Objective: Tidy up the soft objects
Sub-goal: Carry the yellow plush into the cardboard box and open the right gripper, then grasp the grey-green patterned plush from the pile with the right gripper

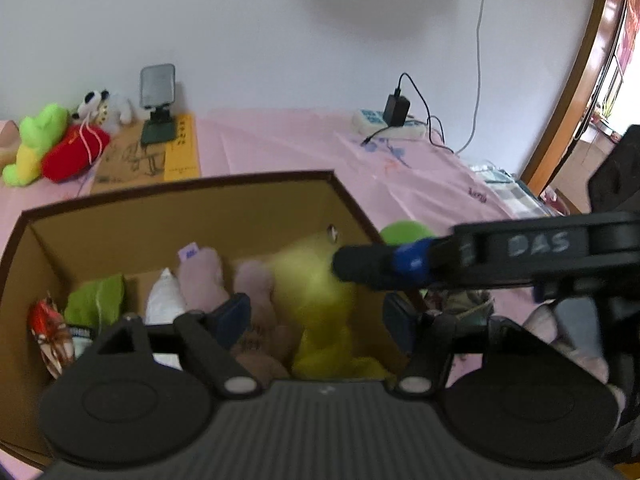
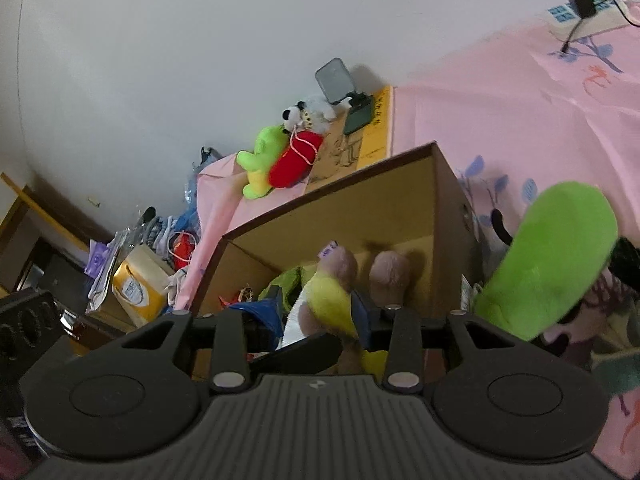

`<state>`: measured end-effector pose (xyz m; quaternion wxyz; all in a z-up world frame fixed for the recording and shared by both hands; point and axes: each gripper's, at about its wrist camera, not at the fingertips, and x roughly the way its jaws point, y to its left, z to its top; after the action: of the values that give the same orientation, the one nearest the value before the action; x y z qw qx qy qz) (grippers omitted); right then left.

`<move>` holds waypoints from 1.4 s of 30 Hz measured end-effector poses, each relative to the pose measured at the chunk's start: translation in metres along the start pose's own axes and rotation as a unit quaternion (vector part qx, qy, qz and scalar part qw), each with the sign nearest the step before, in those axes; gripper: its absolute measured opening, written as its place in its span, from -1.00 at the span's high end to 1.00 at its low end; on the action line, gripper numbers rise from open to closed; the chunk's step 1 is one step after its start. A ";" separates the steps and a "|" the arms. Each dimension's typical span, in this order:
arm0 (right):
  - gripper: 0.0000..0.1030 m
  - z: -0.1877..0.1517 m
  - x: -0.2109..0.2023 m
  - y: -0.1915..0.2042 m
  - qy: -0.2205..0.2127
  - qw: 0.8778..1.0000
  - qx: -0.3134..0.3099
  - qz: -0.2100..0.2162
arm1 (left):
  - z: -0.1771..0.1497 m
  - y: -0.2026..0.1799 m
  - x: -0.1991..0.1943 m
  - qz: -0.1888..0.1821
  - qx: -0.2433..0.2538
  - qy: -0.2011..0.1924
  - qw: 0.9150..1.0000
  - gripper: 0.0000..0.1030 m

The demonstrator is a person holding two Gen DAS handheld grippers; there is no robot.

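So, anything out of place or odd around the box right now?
Yes. A yellow plush hangs half over the cardboard box, blurred and not settled inside. Three soft toys sit piled by the wall, outside the box, and a green plush lies on the pink sheet just beside it.

a: from where does the left wrist view look?

b: from just behind its own fingers, down at a slant into the open cardboard box (image 1: pixel 192 216), very near. behind the box it sees the pink cloth (image 1: pixel 280 140) and the white wall (image 1: pixel 240 20).

a: and the right wrist view?

b: also close above the box (image 2: pixel 360 200), but rolled, so the wall (image 2: pixel 160 60) and the cloth (image 2: pixel 500 100) stand tilted.

a: what do both views share?

b: the box, the green plush (image 1: pixel 36 140) (image 2: pixel 262 152) with the red one (image 1: pixel 74 154) (image 2: pixel 296 160) at the wall, the phone stand (image 1: pixel 158 120) (image 2: pixel 358 114), and the power strip (image 1: pixel 388 128) (image 2: pixel 592 20).
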<state>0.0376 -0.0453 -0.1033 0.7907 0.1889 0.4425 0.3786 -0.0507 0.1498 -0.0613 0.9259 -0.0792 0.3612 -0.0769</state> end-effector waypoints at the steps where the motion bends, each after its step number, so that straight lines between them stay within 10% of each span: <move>1: 0.57 -0.002 -0.004 -0.002 -0.006 1.000 0.004 -0.002 | -0.001 0.000 0.000 -0.003 0.001 0.000 1.000 -0.28; 24: 0.57 -0.022 -0.105 -0.128 -0.030 0.984 0.071 -0.158 | -0.011 -0.128 0.043 -0.102 0.087 0.039 0.990 -0.30; 42: 0.56 0.004 -0.087 -0.165 0.037 0.992 0.059 -0.104 | -0.020 -0.175 0.141 0.003 0.067 0.126 0.990 -0.41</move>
<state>0.0837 -0.2171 -0.1575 0.7964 0.1742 0.5103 0.2740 0.0231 -0.0505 -0.1328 0.8765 -0.0057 0.4692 -0.1075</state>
